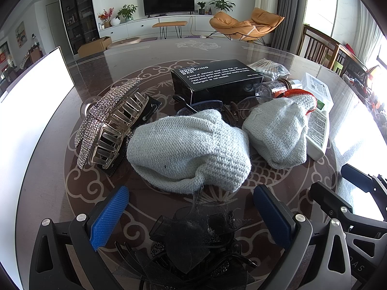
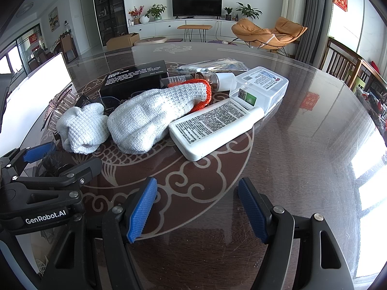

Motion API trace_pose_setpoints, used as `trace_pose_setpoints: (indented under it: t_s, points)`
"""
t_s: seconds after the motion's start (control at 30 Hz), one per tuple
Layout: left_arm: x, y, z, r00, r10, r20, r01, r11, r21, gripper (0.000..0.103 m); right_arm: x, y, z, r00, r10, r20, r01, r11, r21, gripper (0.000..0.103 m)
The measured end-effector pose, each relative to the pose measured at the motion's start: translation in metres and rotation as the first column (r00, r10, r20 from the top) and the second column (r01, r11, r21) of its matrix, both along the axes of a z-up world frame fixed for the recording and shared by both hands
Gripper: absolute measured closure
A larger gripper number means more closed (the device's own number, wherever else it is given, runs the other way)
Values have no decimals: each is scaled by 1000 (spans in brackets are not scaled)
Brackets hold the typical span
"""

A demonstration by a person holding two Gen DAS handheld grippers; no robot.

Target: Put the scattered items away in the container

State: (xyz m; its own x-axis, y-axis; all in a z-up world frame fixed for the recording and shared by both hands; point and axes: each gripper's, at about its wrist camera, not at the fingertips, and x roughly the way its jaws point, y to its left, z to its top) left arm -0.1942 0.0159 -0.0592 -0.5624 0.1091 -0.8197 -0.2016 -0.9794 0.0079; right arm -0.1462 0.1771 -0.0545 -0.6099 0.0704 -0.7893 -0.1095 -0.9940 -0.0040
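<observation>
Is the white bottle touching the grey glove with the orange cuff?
Touching. In the right wrist view the glove lies against the white bottle, its edge meeting the bottle's side with no table showing between them.

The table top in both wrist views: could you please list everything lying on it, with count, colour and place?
Knit gloves: two, pale grey, one orange-cuffed, centre.
Rhinestone hair claw: one, silver, left of gloves.
Black mesh hair clip: one, between left gripper's fingers.
Box: one, black, white lettering, behind gloves.
Flat bottle: one, white, right of gloves.
Clear plastic case: one, labelled, behind bottle.
Small jar: one, clear, white cap, lying down.
Plastic bag: one, clear, far side.
White container: one, far left.
Table: one, dark, patterned.
Left gripper: open.
Right gripper: open, empty.
</observation>
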Motion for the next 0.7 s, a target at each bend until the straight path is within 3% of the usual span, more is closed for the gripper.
trace_pose_setpoints:
  t_s: [0.7]
  points:
    - [-2, 0, 0, 1000, -1, 0, 1, 1000, 0, 0, 0, 0, 0, 1000, 0, 0, 0, 1000, 0, 32]
